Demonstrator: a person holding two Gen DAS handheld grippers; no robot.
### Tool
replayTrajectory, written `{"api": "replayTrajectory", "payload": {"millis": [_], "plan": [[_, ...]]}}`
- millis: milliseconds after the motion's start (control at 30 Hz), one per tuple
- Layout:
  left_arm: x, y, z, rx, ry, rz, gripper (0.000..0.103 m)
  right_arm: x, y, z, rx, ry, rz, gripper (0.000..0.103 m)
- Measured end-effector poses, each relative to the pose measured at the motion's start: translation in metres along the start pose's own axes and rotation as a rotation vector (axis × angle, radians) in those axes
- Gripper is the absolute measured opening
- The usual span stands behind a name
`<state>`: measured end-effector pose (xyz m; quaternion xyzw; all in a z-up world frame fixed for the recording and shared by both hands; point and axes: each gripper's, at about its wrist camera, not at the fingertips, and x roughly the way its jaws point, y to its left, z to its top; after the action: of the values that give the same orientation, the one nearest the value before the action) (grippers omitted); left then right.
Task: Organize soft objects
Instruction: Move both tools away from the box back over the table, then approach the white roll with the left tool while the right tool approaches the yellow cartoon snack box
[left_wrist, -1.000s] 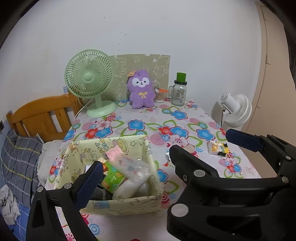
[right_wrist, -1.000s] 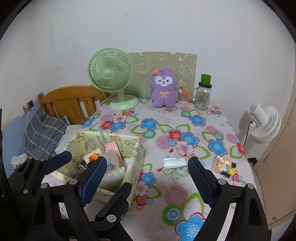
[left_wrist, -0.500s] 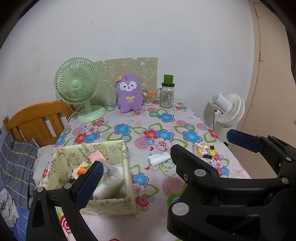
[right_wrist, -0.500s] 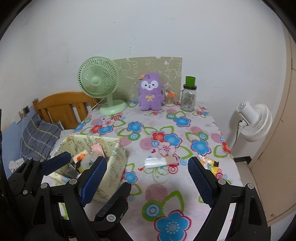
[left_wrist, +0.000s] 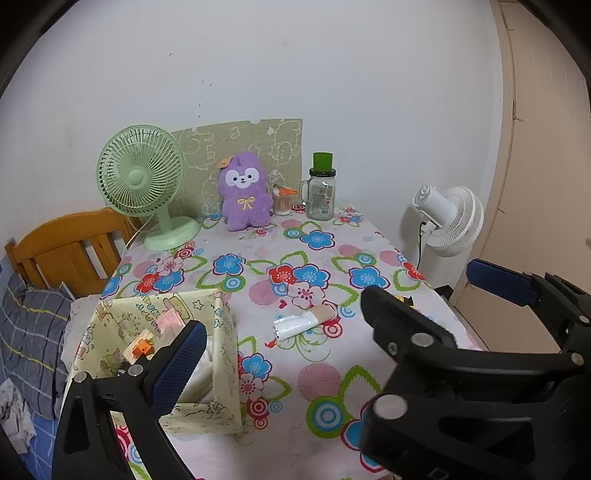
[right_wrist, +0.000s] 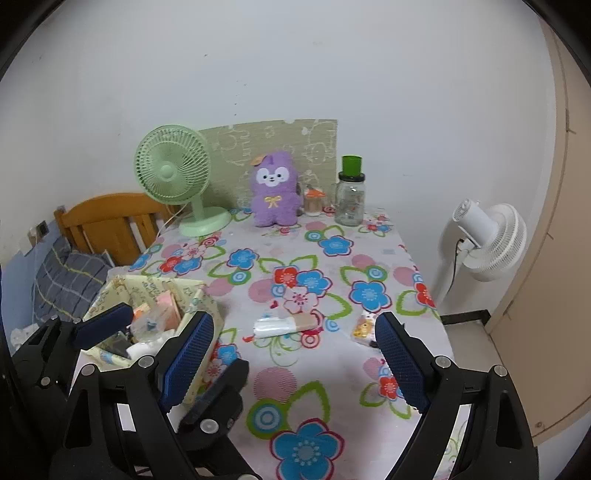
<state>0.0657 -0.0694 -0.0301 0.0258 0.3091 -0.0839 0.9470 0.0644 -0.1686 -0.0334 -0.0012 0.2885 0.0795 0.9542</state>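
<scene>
Two views reach me, and I take the left wrist first. My left gripper (left_wrist: 332, 317) hangs above the near edge of the table covered in a flower-print cloth (left_wrist: 325, 391), its blue-padded fingers (left_wrist: 177, 365) spread wide with nothing between them. Under the left finger sits the pale yellow fabric storage box printed with cartoons (left_wrist: 221, 369), open at the top and holding a pink packet, an orange piece and something white. Just right of the box a white and tan soft tube (left_wrist: 301, 323) lies flat on the cloth, apart from the box. Against the wall stands the purple plush toy with a yellow bow (left_wrist: 244, 197), upright, between the mint green desk fan (left_wrist: 142, 181) and the clear glass jar with a green lid (left_wrist: 320, 194). A white floor fan (left_wrist: 448, 219) stands off the table's right side.

From the right wrist, my right gripper (right_wrist: 295, 358) is likewise wide open and empty, low over the near part of the table. The soft tube (right_wrist: 286, 325) lies beyond and between its fingers, untouched. A small yellow printed packet (right_wrist: 364, 328) rests just by the right finger. The storage box (right_wrist: 201, 306) sits left, behind my left gripper (right_wrist: 147, 325). The plush toy (right_wrist: 275, 190) stands at the far wall.
</scene>
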Motion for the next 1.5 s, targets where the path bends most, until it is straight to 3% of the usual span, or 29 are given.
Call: {"api": "replayTrajectory", "payload": {"millis": [800,1500], "plan": [[0.071,-0.031,0.008,-0.002,0.091,0.007,0.101,0.034,-0.065,-0.005,0.067,0.011,-0.071,0.091],[0.155,-0.028,-0.001,-0.067,0.229,0.035,0.101,0.118,-0.106,-0.016,0.133,0.149,-0.113,0.091]]}}
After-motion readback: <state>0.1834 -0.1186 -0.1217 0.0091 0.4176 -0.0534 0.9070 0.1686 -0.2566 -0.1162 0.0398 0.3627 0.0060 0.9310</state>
